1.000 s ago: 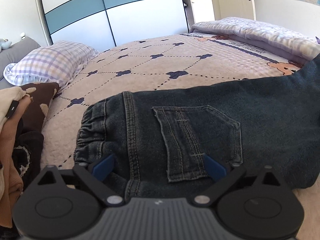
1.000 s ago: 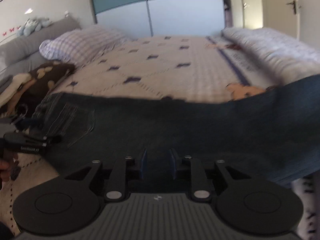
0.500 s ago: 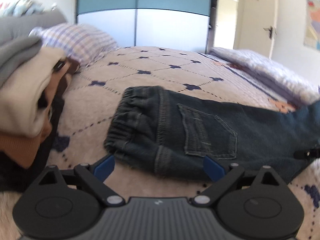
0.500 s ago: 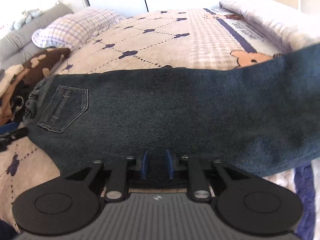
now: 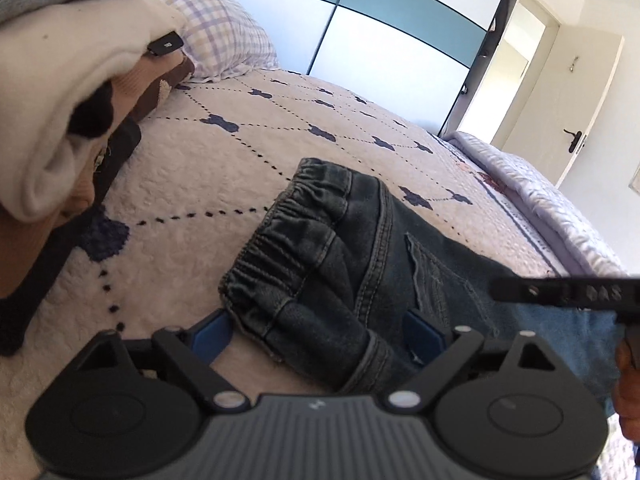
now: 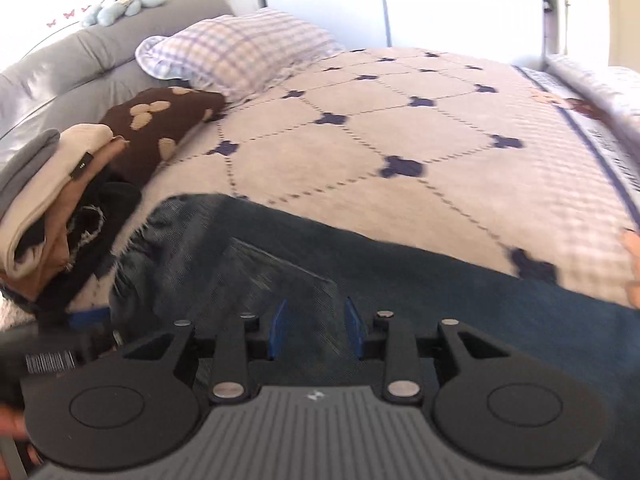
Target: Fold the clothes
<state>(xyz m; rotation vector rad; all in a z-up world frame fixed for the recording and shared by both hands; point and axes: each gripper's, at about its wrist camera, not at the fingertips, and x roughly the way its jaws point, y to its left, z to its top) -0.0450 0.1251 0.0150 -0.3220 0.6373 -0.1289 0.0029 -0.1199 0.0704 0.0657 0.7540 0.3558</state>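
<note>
While the jeans (image 5: 352,264) lie lengthwise on the bed (image 5: 224,168), the left claw (image 5: 320,330) stands wide, straddling their near waistband corner, likely to pinch it. Ahead of the right claw (image 6: 316,326), half-open and empty, denim spreads; folded clothes (image 6: 60,208) sit leftward.

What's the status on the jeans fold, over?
Left gripper open, straddling jeans waistband corner. Right gripper part open over the denim. Clothes pile just left of waistband.
</note>
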